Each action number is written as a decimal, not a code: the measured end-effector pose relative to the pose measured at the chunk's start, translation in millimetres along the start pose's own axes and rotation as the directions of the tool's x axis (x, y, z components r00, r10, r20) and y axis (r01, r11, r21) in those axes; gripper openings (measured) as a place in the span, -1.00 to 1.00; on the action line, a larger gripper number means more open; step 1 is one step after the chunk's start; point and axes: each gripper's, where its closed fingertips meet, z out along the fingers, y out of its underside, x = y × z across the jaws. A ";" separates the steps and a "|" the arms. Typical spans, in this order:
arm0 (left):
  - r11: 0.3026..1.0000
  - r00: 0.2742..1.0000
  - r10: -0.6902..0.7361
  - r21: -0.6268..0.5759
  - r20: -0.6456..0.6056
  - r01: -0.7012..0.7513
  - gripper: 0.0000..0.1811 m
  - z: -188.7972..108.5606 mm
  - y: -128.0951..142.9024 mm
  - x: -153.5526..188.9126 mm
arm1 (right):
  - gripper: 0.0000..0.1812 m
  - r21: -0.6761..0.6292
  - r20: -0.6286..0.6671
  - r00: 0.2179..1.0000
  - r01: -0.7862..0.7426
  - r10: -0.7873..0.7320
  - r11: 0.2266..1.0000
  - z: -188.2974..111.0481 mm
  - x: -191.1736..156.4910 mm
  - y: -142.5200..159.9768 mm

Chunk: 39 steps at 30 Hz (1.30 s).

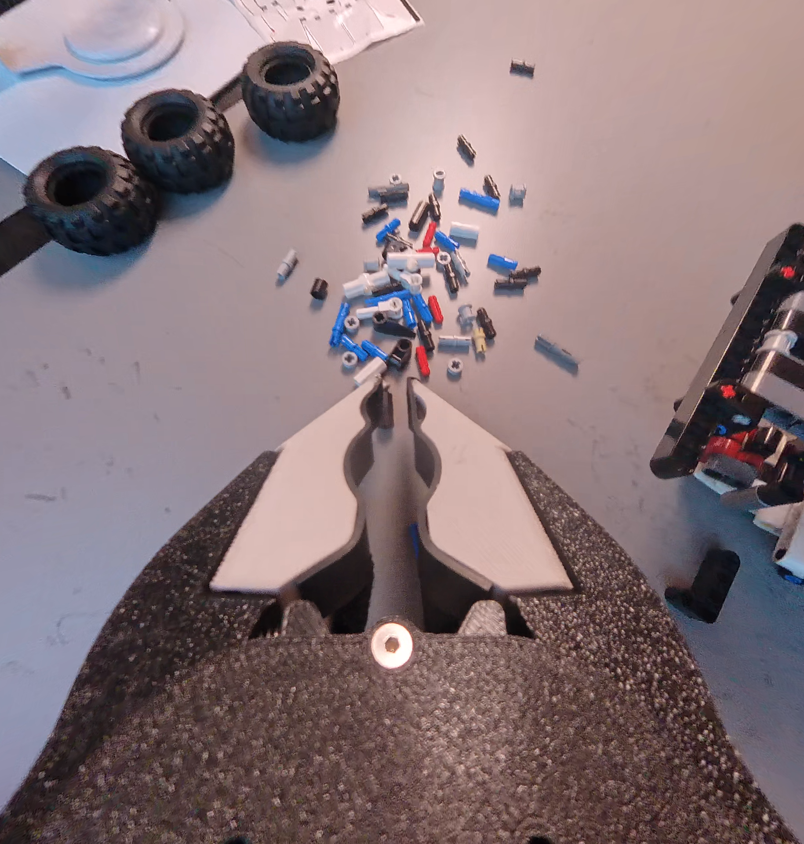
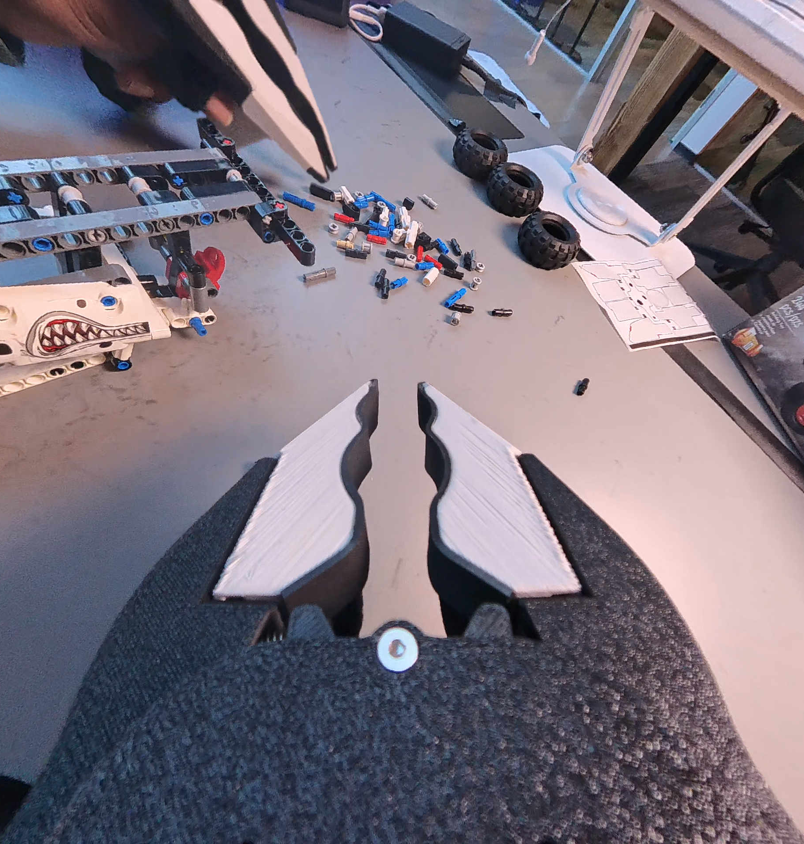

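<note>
The left claw (image 1: 396, 384) pinches a small black pin (image 1: 386, 408), rigid, light, likely slippery, best gripped mid-shaft; the right claw (image 2: 397, 387) hangs spread above the table (image 2: 505, 456).

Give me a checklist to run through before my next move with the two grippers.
1. Black pin between the left gripper tips: ok.
2. Both fingers pressing the pin: cannot tell, a slit shows beside it.
3. Right gripper open and empty, over bare table: ok.
4. Right gripper apart from the loose pin pile: ok.
5. Left gripper tips apart from the partly built model chassis: ok, close beside its corner.
6. Three tyres apart from both grippers: ok.
</note>
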 end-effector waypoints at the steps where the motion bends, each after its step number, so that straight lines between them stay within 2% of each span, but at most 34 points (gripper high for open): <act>1: 1.000 1.000 -0.015 0.025 0.002 0.015 -0.81 -4.9 -6.2 -2.5 | -0.82 -0.005 -0.002 1.000 0.002 -0.002 1.000 0.1 0.3 1.6; 4: 0.999 0.999 -0.047 0.018 -0.010 0.047 -0.79 -30.9 -6.3 -5.9 | -0.83 -0.007 -0.010 1.000 0.003 -0.003 1.000 -1.3 2.3 3.8; 7: 0.991 0.993 -0.073 -0.119 -0.089 0.062 -0.78 -50.1 20.4 7.0 | -0.84 0.001 -0.006 1.000 -0.008 0.008 1.000 -1.5 3.4 3.5; 10: 0.982 0.994 -0.060 -0.187 -0.097 0.041 -0.78 -49.7 39.6 12.9 | -0.84 -0.002 0.005 1.000 -0.013 0.013 1.000 1.3 1.8 4.9; 12: 0.972 0.994 -0.046 -0.233 -0.095 0.022 -0.87 -42.0 50.2 13.4 | -0.84 -0.011 0.005 1.000 -0.003 0.003 1.000 1.9 0.5 6.6; 13: 0.968 0.995 -0.031 -0.251 -0.098 0.006 -0.95 -38.5 53.9 13.9 | -0.84 -0.013 0.003 1.000 0.001 -0.001 1.000 1.6 0.4 6.8; 15: 0.966 0.995 -0.002 -0.257 -0.099 -0.024 -0.95 -35.0 51.4 12.8 | -0.85 -0.010 -0.004 1.000 0.004 -0.004 1.000 0.2 1.7 6.2; 17: 0.980 0.998 0.021 -0.195 -0.067 -0.033 -0.95 -27.8 33.7 6.4 | -0.85 0.000 -0.010 1.000 -0.002 0.002 1.000 -1.0 4.0 4.0; 19: 0.993 0.996 0.002 -0.118 -0.088 -0.012 -0.95 -16.6 12.7 9.3 | -0.85 0.007 -0.011 1.000 -0.008 0.008 1.000 -0.9 4.8 2.3; 22: 0.992 0.998 0.050 -0.111 -0.038 -0.054 -0.91 -0.9 6.6 5.4 | -0.85 -0.005 -0.012 1.000 0.006 -0.006 1.000 -0.5 3.3 5.7; 24: 0.995 0.999 0.034 -0.090 -0.035 -0.037 -0.68 2.1 4.4 5.6 | -0.85 -0.009 -0.015 1.000 0.010 -0.011 1.000 -0.6 4.1 6.9; 26: 0.998 0.999 0.038 -0.056 -0.010 -0.039 -0.59 -1.0 0.5 2.2 | -0.85 -0.002 -0.011 1.000 0.005 -0.005 1.000 -1.2 4.2 6.0; 33: 0.987 0.999 0.016 0.157 0.030 -0.020 -0.55 -27.4 -29.9 -1.4 | -0.85 0.009 0.005 1.000 0.007 -0.007 1.000 -1.8 0.8 3.8; 36: 0.953 0.999 0.046 0.302 -0.019 -0.038 -0.54 -58.5 -56.8 12.7 | -0.84 0.019 0.015 1.000 0.002 -0.003 1.000 -3.3 -0.8 1.6; 39: 0.932 0.988 0.097 0.358 -0.118 -0.049 -0.54 -94.0 -67.8 35.8 | -0.81 0.043 0.035 0.999 -0.013 0.012 0.999 -5.3 -3.0 -2.8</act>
